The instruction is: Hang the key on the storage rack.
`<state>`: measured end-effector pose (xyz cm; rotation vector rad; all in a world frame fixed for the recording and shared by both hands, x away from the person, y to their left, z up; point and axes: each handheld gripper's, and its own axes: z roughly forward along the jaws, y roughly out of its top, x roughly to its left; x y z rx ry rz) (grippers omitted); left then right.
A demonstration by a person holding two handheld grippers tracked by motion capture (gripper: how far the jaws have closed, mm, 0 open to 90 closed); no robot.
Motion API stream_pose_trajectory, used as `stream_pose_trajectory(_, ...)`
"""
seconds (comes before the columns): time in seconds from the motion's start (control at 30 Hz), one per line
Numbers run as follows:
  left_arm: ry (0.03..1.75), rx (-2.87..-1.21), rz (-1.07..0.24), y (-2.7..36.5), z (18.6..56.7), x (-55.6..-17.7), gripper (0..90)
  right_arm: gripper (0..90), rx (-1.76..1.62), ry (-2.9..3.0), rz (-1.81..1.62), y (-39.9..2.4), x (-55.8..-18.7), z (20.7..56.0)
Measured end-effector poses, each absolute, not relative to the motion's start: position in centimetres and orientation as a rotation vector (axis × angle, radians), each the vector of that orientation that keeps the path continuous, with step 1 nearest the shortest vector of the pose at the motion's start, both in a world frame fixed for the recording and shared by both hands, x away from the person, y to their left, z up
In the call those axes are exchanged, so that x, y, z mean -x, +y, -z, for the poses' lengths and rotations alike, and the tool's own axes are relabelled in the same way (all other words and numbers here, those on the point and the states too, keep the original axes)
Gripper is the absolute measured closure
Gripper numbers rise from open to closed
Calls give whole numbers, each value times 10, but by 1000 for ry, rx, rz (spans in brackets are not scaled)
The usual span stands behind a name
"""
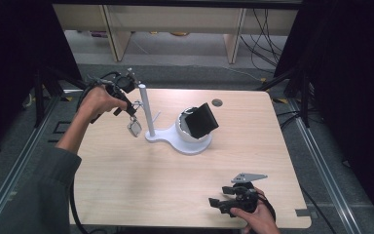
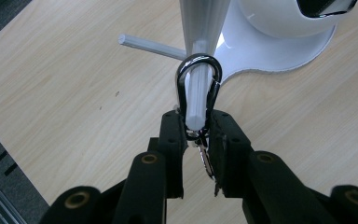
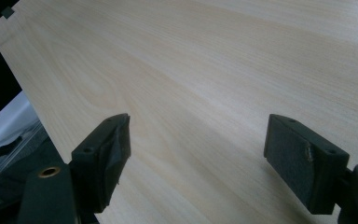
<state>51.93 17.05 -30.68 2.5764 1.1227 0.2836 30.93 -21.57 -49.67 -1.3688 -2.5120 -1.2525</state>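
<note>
Black left gripper (image 2: pixel 196 135) jaws clamp carabiner (image 2: pixel 198 84).

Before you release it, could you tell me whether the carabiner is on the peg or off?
On: the carabiner loops around the white peg, whose tip pokes through, left gripper gripping it.

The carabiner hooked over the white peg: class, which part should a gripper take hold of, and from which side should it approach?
Probably the carabiner is best gripped at its lower end, where the keyring hangs, coming along the peg from its free tip. The loop encircles the peg, so only that end stands clear. The left gripper already pinches it there, jaws either side of the narrow end.
</note>
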Motion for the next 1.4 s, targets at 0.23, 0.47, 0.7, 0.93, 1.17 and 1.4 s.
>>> stream_pose_trajectory(0.23,1129,-2571,-296,169,308,-520,770,235,1374,-2513,1252,-215,-310,497)
stream_pose_trajectory(0.47,1122,-2559,-293,171,305,-518,752,236,1373,-2510,1258,-215,-309,497)
stream_pose_trajectory(0.7,1119,-2567,-290,177,301,-512,716,235,1372,-2507,1254,-215,-310,497)
stream_pose_trajectory(0.93,1119,-2538,-280,183,297,-502,649,236,1364,-2491,1276,-217,-312,499)
stream_pose_trajectory(1.17,1112,-2508,-249,185,300,-485,513,235,1382,-2490,1264,-218,-310,496)
stream_pose_trajectory(1.4,1106,-2485,-256,187,307,-464,409,235,1357,-2515,1281,-218,-310,495)
